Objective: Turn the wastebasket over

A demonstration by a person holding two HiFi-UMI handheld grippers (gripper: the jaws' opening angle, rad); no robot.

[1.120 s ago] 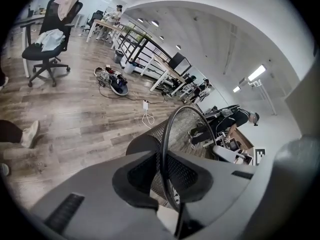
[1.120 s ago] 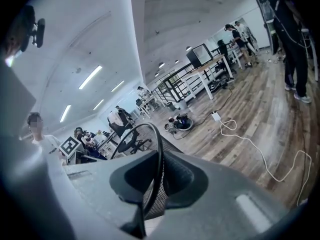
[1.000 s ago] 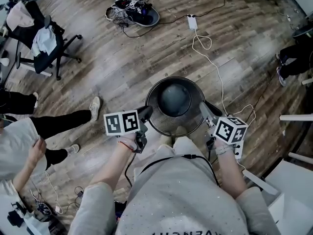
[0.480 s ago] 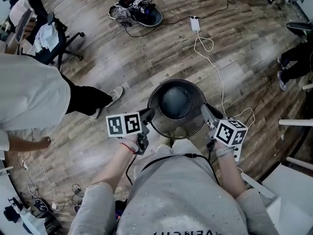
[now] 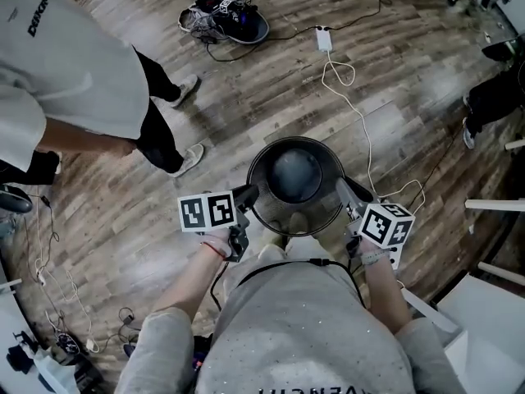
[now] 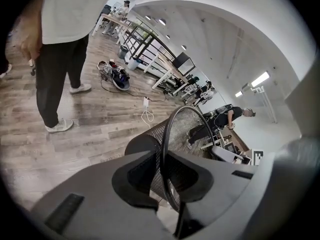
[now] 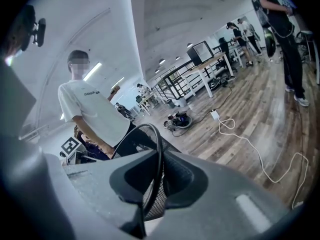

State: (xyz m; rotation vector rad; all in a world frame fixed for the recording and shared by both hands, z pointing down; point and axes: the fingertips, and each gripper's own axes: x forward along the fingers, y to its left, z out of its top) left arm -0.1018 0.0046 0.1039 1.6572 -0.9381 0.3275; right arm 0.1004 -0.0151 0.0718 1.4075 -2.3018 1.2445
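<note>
Nearest the wearer, the left hand-held gripper (image 5: 246,195) is clenched on the wastebasket (image 5: 297,139) rim at 8 o'clock. The right hand-held gripper (image 5: 349,192) is clenched on it at 4 o'clock. The mesh basket stands upright on the floor (image 5: 246,105), mouth up. Only thin wire is pinched, so tipping could let it swivel or slip free. Beyond, at 2 o'clock, a white cable (image 5: 367,138) might snag the swinging base.
</note>
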